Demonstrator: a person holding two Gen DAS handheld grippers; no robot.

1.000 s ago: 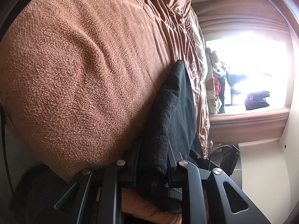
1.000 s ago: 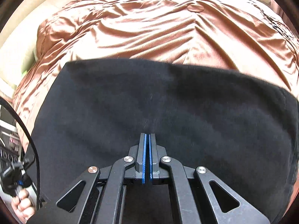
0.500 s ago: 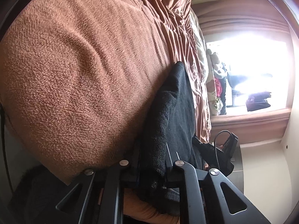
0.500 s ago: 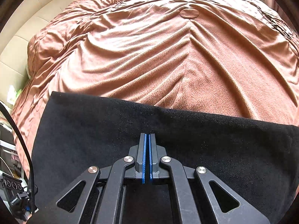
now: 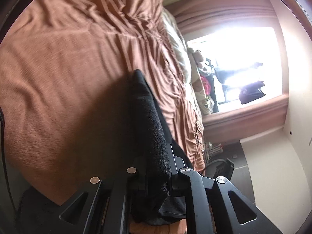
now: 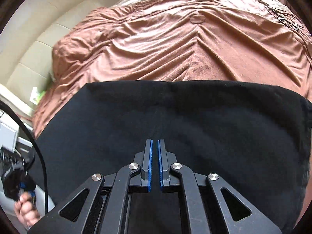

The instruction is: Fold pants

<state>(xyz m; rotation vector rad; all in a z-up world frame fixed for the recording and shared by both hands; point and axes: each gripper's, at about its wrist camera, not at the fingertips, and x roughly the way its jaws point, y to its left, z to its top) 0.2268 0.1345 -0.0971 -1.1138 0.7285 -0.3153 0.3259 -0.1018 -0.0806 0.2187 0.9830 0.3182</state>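
Left gripper [image 5: 156, 167] clamps black pants [image 5: 152, 128]; right gripper [image 6: 154, 146] just parted, empty.

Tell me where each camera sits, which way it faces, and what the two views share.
Left wrist: on the left gripper, looking along the bed toward a bright window; its jaws pinch a thick fold of the black pants.
Right wrist: on the right gripper, angled down at the pants spread flat; jaws slightly parted, nothing between them; a hand shows lower left.
Shared: the pants and the brown blanket.
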